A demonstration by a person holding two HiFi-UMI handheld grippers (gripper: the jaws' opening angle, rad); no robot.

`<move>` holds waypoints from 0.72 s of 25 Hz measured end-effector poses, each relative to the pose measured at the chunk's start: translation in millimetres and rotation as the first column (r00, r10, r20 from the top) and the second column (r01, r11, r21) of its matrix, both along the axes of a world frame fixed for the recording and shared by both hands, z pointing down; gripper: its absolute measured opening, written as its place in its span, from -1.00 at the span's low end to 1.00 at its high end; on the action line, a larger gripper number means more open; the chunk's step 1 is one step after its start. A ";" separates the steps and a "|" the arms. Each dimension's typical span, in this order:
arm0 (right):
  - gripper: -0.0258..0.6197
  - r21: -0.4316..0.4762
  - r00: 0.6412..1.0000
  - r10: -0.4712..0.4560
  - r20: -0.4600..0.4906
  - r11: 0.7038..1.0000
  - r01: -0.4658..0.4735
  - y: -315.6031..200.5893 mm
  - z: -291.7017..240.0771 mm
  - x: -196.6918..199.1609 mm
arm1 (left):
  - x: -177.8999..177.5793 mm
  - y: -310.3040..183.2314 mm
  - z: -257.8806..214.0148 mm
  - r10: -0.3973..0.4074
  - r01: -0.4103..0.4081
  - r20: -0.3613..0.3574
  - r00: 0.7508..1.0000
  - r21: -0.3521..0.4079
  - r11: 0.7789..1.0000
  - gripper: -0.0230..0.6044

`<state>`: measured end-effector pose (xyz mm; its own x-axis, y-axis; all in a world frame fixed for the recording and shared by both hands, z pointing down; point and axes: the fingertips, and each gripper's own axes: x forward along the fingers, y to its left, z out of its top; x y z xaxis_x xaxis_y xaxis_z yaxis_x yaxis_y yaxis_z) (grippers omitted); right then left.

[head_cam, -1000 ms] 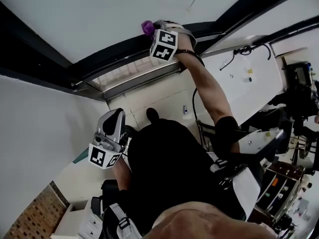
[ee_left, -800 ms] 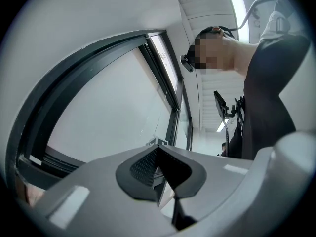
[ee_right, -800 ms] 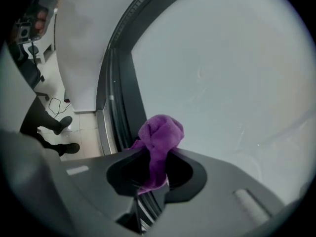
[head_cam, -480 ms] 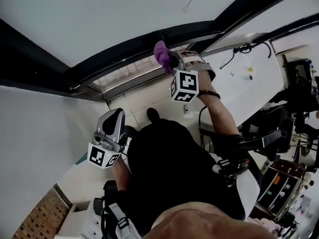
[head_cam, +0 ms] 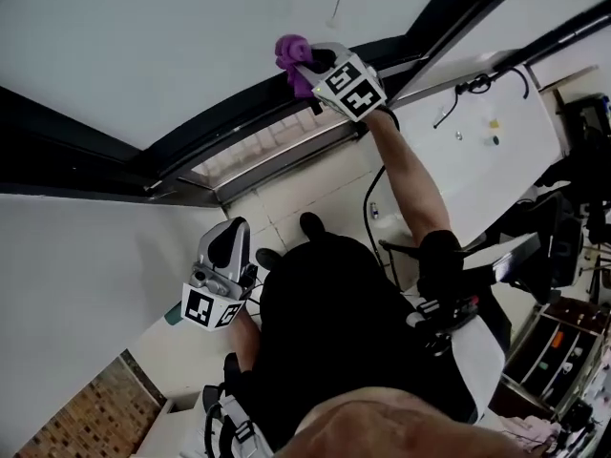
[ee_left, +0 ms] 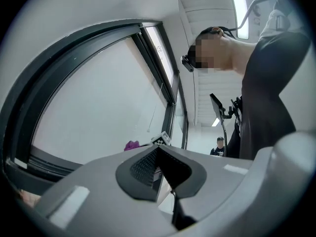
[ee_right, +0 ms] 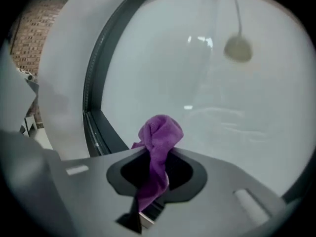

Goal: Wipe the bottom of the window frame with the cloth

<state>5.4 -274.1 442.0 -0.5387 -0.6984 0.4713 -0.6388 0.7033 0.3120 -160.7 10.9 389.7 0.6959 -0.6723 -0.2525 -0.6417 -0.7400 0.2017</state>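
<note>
A bunched purple cloth (head_cam: 289, 52) sticks out of my right gripper (head_cam: 305, 65), which is shut on it with the arm stretched up. The cloth sits at the dark bottom bar of the window frame (head_cam: 229, 113), against the pale glass. In the right gripper view the cloth (ee_right: 159, 141) rises between the jaws, with the frame (ee_right: 95, 125) running off to the left. My left gripper (head_cam: 232, 235) hangs low beside my body, shut on nothing, far from the frame. From the left gripper (ee_left: 170, 194) view the cloth (ee_left: 131, 145) shows small, far ahead.
A metal rail and a tiled wall (head_cam: 286, 184) lie below the frame. White tabletop (head_cam: 487, 136) with a cable and small items at right. Dark equipment racks (head_cam: 563, 246) crowd the far right. Brick patch (head_cam: 86, 418) at lower left. A person (ee_left: 218, 146) stands far off.
The right gripper dropped away from the frame half a second ago, then rose again, and the cloth is now back up at the dark bar. The left gripper has barely moved.
</note>
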 end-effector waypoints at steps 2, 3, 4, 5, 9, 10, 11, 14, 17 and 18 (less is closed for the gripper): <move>-0.69 -0.069 0.999 -0.026 -0.022 0.997 0.025 -13.4 21.7 -7.1 | 3.7 2.9 -1.6 -0.012 0.012 0.001 1.000 -0.008 1.000 -0.93; -0.69 -0.088 0.999 -0.038 -0.018 0.995 0.036 -14.6 28.1 -7.5 | 4.9 3.6 -1.9 -0.018 0.018 0.001 1.000 -0.013 1.000 -0.93; -0.69 -0.096 0.999 -0.045 -0.009 0.994 0.044 -13.3 31.5 -6.2 | 5.3 3.4 -1.4 -0.022 0.022 0.002 1.000 -0.017 1.000 -0.93; -0.69 -0.098 0.999 -0.052 0.001 0.994 0.052 -10.1 32.4 -4.4 | 5.2 2.2 -0.1 -0.025 0.025 0.004 1.000 -0.021 0.999 -0.93; -0.70 -0.094 0.996 -0.083 0.037 0.992 0.086 27.2 24.6 2.9 | 10.3 -2.8 3.0 -0.017 0.018 0.014 1.000 -0.033 0.999 -0.93; -0.70 -0.090 0.995 -0.089 0.047 0.992 0.093 42.6 22.9 6.5 | 13.1 -4.4 3.1 -0.011 0.012 0.018 1.000 -0.036 0.999 -0.93; -0.70 -0.085 0.994 -0.094 0.061 0.991 0.099 59.4 22.7 11.2 | 16.1 -6.8 3.6 -0.003 0.004 0.022 1.000 -0.039 0.999 -0.93; -0.69 -0.127 0.984 -0.125 0.126 0.982 0.141 118.3 37.7 28.3 | 26.6 -15.0 6.3 0.025 -0.023 0.036 0.999 -0.048 0.999 -0.93; -0.69 -0.231 0.949 -0.124 0.290 0.953 0.195 168.6 76.7 38.1 | 38.4 -20.6 7.9 0.055 -0.052 0.045 0.997 -0.056 0.997 -0.93; -0.69 -0.249 0.913 -0.084 0.399 0.948 0.196 174.6 86.7 39.5 | 42.0 -22.1 8.2 0.065 -0.062 0.047 0.997 -0.059 0.996 -0.93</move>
